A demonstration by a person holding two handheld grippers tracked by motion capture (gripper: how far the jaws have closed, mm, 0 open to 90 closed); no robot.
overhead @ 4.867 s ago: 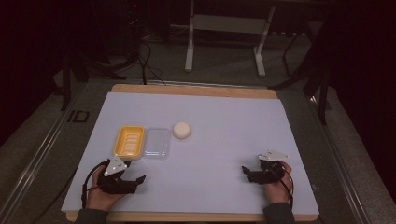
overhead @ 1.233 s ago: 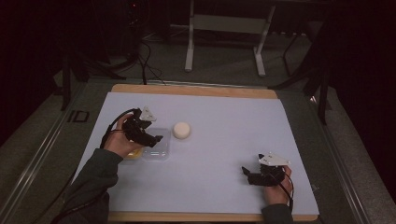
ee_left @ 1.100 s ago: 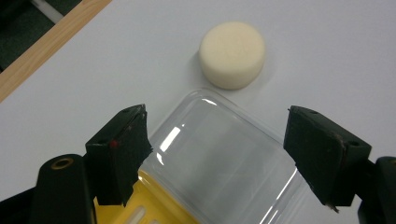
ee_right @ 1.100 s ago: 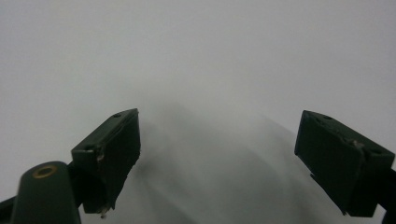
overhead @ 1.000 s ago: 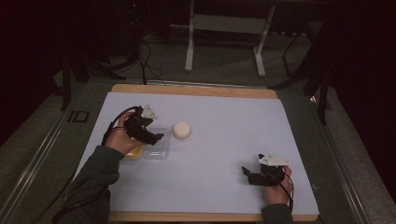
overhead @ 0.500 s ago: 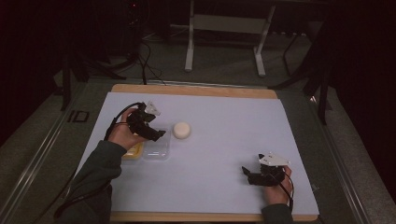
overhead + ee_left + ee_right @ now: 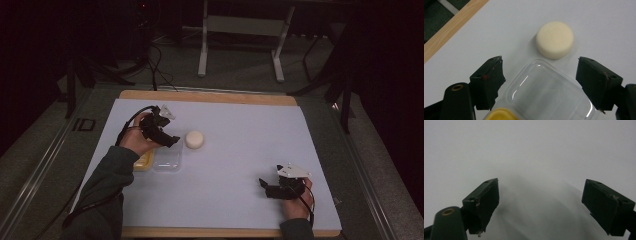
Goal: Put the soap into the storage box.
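The left gripper [image 7: 540, 82] has its fingers [image 7: 487, 83] spread wide, straddling the far end of a clear plastic lid [image 7: 549, 96] without touching it. A yellow tray [image 7: 500, 114] lies directly against the near end of the lid. Beyond the fingertips, a cream-coloured round puck [image 7: 555, 39] rests flat on the bench [image 7: 599, 22], just beside the lid's far corner and apart from both fingers. In the high view, the left gripper [image 7: 170, 141] hangs over the lid [image 7: 167, 159], with the puck [image 7: 194, 139] just to its right and the yellow tray [image 7: 144, 161] partly hidden under the person's left hand [image 7: 136, 141].

The right gripper [image 7: 541, 205] also has its fingers [image 7: 484, 201] spread wide, with bare white bench surface between them. In the high view, it [image 7: 264, 186] sits at the near right of the bench [image 7: 250, 125], well apart from the tray, lid and puck. Nothing lies between the two grippers.
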